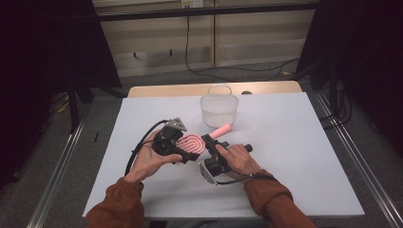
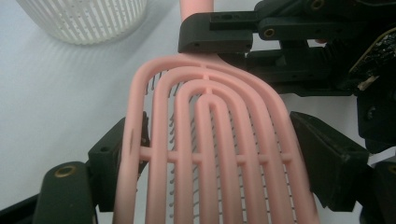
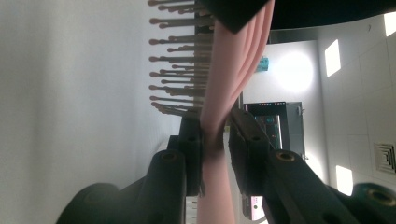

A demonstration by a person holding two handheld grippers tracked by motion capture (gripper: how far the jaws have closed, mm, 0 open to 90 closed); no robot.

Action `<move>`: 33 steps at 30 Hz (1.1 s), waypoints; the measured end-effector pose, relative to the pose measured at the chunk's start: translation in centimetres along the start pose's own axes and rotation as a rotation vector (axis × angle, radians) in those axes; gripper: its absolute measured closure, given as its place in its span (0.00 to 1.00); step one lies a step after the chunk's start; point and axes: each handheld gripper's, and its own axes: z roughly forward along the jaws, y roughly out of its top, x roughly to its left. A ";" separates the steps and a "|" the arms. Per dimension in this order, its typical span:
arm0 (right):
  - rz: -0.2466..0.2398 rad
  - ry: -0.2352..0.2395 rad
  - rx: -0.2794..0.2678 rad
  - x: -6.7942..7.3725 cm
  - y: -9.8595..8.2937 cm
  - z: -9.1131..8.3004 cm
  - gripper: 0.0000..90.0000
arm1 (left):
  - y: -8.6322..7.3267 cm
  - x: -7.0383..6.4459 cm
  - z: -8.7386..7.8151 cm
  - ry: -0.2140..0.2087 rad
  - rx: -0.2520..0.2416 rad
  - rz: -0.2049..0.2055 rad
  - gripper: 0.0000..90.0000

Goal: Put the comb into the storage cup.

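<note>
One pink brush, a vented paddle of curved plastic ribs with thin ball-tipped bristles, is held just above the white tabletop between two grippers. The left gripper, its hand palm-up beneath, clamps its fingers on the head's two edges, while the right gripper, hand on top, pinches the neck. One ribbed white basket stands just beyond the brush.

— Where does your brush sit?

— Near the middle of the table, head toward your left gripper, handle pointing away toward the basket.

— And your right gripper?

— Right of the head, at the neck where the handle starts. The basket stands behind both grippers, close to the far edge.
</note>
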 end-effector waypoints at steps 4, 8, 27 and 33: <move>0.009 0.011 0.004 -0.1 0.0 0.1 0.86 | -0.1 0.1 0.0 -0.005 -0.002 -0.010 0.25; 0.026 0.002 0.006 -0.2 -0.1 0.0 0.87 | -0.1 0.3 -0.1 -0.021 -0.007 -0.029 0.25; 0.053 0.010 0.006 -0.2 -0.1 0.0 0.91 | -0.4 1.3 -0.4 -0.037 -0.057 -0.090 0.20; 0.060 0.024 0.009 -0.1 -0.1 0.0 0.91 | -0.4 1.4 -0.8 -0.020 -0.107 -0.102 0.11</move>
